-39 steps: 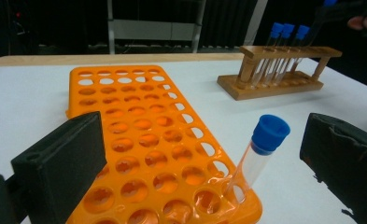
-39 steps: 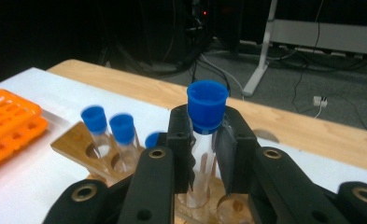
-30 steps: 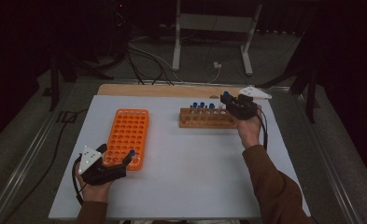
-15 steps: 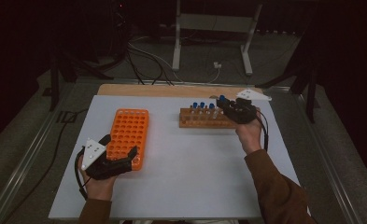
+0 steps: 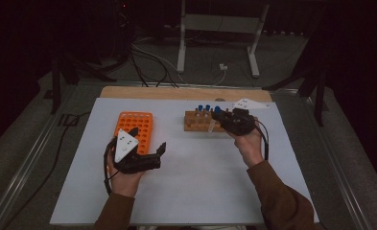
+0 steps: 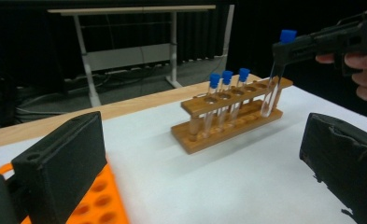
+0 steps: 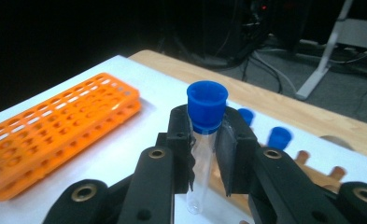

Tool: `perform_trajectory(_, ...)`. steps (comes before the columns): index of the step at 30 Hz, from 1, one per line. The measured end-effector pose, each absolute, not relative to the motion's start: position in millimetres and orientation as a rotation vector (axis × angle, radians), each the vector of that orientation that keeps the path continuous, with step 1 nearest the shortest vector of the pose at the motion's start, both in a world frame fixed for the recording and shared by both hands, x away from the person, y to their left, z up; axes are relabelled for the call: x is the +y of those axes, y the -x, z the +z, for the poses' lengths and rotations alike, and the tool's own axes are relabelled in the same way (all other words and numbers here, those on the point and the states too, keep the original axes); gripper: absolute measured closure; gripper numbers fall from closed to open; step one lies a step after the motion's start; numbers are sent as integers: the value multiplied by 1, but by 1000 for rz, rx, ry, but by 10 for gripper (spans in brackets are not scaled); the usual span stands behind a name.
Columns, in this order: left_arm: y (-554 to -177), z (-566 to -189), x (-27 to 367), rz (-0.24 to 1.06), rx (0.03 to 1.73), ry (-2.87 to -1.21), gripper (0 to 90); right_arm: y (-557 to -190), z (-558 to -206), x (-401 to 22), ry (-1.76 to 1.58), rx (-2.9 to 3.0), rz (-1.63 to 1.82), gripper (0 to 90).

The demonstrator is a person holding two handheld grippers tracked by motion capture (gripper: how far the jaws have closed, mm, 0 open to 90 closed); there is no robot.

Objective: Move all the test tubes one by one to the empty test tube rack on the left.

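Close-up, right tongs (image 7: 204, 154) pinch blue-capped tube (image 7: 201, 163) (three racked elsewhere).

Plastic rack (image 5: 134, 128) left of wooden rack (image 5: 199, 124)

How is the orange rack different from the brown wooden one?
The orange rack is bright plastic with many small holes in a grid; the wooden rack is brown with one row of holes. The holes that show in the orange rack are empty; the wooden rack holds three blue-capped tubes. The right tool is shut on a fourth tube, lifted beside the wooden rack. Both racks sit on the white table.
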State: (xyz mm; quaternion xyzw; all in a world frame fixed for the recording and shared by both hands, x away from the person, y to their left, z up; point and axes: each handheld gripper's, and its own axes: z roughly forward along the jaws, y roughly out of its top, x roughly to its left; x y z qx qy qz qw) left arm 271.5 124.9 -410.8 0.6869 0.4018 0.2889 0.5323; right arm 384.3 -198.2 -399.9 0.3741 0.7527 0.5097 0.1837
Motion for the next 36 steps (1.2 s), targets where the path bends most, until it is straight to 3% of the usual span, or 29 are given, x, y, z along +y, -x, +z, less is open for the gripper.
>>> perform_trajectory(14,-285,-416,89,665,962,-1687,20,-367,-394,-175,-984,2217,1520,768)
perform_trajectory(25,-297,-422,64,612,922,-1776,89,-356,-392,-156,-925,2281,1593,767)
perform_trajectory(31,-304,-428,53,577,903,-1784,200,-353,-396,-146,-911,2316,1603,767)
perform_trajectory(36,-306,-429,52,552,876,-1790,500,-349,-396,-138,-883,2346,1622,766)
